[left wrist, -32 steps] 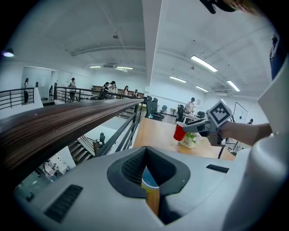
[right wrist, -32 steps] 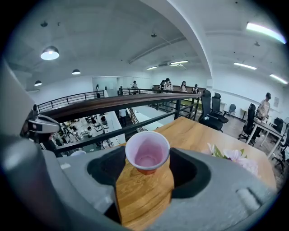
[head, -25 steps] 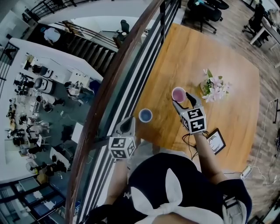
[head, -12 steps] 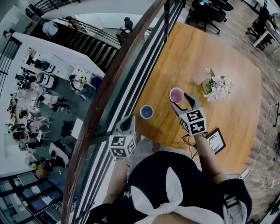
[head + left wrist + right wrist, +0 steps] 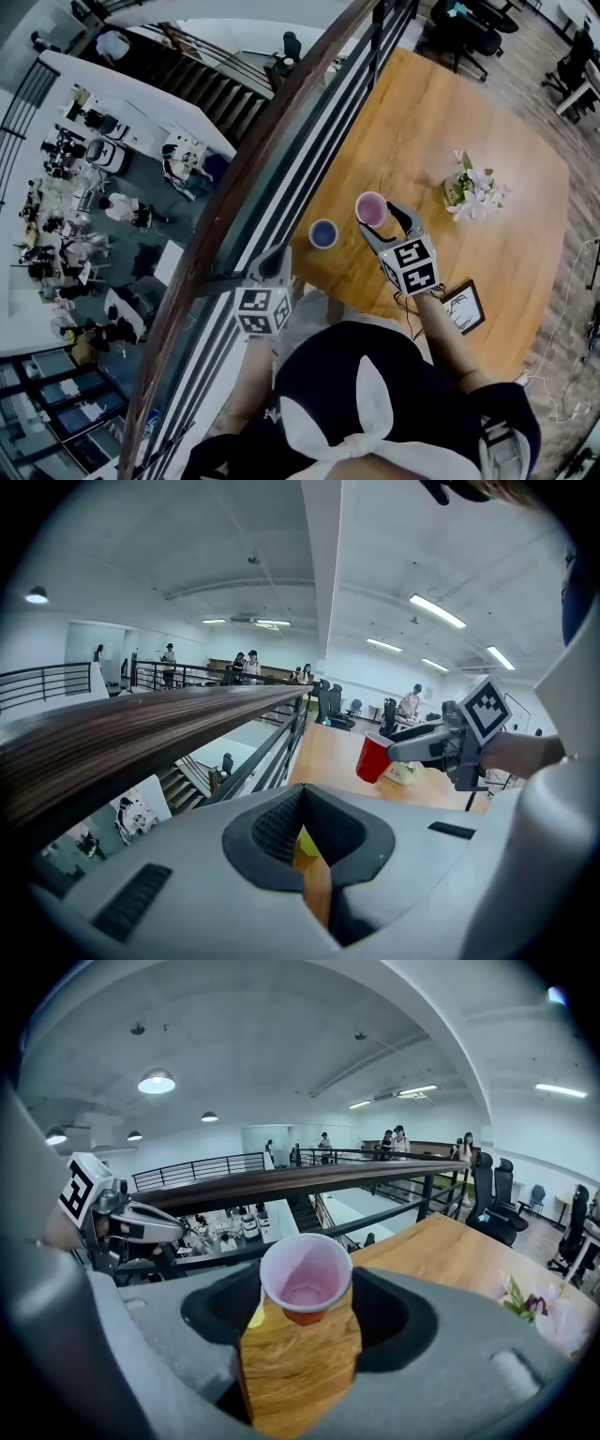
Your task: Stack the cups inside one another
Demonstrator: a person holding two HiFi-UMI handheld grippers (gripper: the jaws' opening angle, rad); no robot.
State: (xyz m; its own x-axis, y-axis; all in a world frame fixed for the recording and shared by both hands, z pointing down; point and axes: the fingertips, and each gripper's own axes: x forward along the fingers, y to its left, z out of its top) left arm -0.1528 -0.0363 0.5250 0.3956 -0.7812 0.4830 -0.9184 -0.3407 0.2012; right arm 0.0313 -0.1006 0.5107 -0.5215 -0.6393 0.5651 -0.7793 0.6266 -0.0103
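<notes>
A red cup with a pale inside hangs above the wooden table, and my right gripper is shut on its sides. The right gripper view shows that cup upright between the jaws of the right gripper. A blue cup stands upright on the table just left of the red one, near the railing-side edge. My left gripper hovers at the table's near left corner by the railing, with nothing in it and its jaws together. In the left gripper view the red cup is in the air at the right.
A dark wooden handrail with metal bars runs along the table's left side, with an open drop to a lower floor beyond. A small pot of flowers stands right of the cups. A framed card lies near the front right edge.
My right gripper has carried the red cup leftward, closer to the blue cup. The left gripper has stayed near the railing.
</notes>
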